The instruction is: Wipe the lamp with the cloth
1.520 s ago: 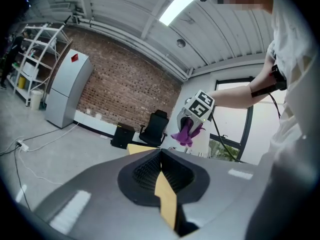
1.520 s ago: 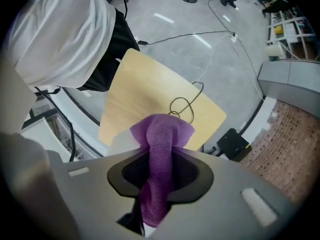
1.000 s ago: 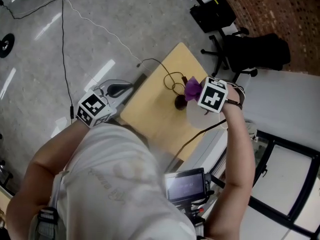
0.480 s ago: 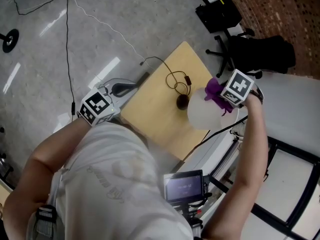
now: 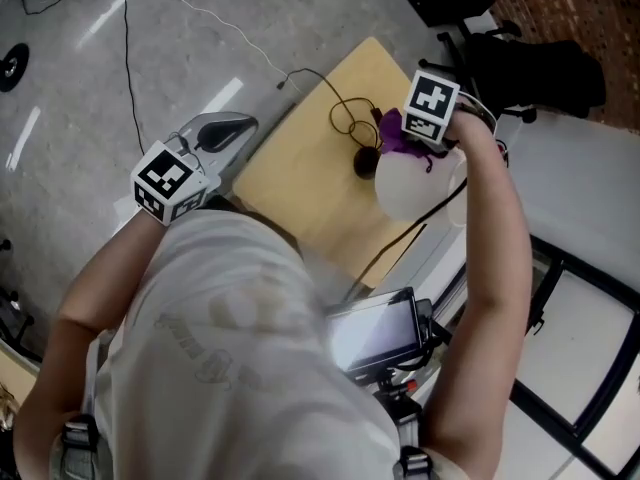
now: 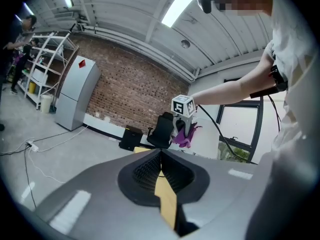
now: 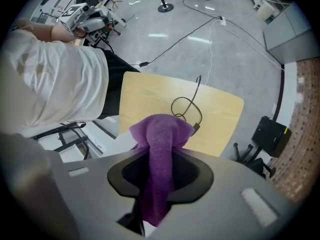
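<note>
1. Nearest your body, well to the left of the lamp (image 5: 405, 190), your left gripper (image 6: 160, 153) points almost level toward it. Its tips are pressed together with nothing between them. It looks parked there to stay out of the wiping path. It is not bracing the lamp.
2. The wooden table (image 5: 290, 183) carries the lamp near its right corner, so you have to reach across from the right side to get at it.
3. The lamp's white shade shows as a pale dome from the head view. A dark rounded piece (image 5: 366, 163) sits just beside it on the left and is probably its foot, though I can't be sure.
4. Your right gripper (image 7: 160, 156) is tipped steeply down over the far top of the shade, clamped firmly on the purple cloth (image 7: 162, 126). The cloth bulges out past the tips, so soft fabric rather than hard jaw should meet the shade. It lies at the shade's upper edge, but whether it presses there I can't tell.
5. Beyond the lamp, its black cord (image 5: 345, 118) loops loosely on the wood. Drag the cloth too hard and the unbraced lamp may shift on that slack.
6. Farthest off, past the lamp, stands a black office chair (image 5: 530, 68).
</note>
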### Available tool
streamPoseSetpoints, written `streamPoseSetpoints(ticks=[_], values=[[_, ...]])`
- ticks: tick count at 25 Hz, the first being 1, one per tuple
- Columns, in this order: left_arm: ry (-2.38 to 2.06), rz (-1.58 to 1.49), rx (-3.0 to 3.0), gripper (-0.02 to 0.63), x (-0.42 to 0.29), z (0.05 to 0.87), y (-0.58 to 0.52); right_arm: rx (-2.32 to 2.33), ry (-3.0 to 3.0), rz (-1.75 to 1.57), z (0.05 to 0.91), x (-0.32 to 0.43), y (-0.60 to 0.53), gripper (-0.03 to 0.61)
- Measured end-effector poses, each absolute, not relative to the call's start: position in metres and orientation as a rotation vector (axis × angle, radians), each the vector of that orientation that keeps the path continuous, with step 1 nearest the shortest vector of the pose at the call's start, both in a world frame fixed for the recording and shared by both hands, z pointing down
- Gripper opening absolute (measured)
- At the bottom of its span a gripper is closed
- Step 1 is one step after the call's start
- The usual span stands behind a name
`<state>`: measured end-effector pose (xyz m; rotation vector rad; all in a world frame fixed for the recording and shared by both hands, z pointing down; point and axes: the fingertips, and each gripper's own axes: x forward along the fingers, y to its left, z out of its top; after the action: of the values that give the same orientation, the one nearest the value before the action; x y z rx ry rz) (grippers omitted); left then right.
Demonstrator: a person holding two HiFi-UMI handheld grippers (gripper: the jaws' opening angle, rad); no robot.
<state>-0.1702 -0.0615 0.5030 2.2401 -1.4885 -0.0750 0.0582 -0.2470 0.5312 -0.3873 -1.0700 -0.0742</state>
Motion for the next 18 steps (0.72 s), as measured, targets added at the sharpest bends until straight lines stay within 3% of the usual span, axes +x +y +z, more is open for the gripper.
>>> streamPoseSetpoints(ticks=[8, 18], values=[[-1.531, -0.068, 2.184, 0.002, -0.172, 0.51, -0.059, -0.391, -1.115, -0.092, 0.554, 0.042, -0.248, 0.112], [-1.421, -0.073, 2.305, 0.002, -0.135, 0.501, -0.087, -0.18, -1.328, -0.115, 0.424, 0.035, -0.275, 0.112]])
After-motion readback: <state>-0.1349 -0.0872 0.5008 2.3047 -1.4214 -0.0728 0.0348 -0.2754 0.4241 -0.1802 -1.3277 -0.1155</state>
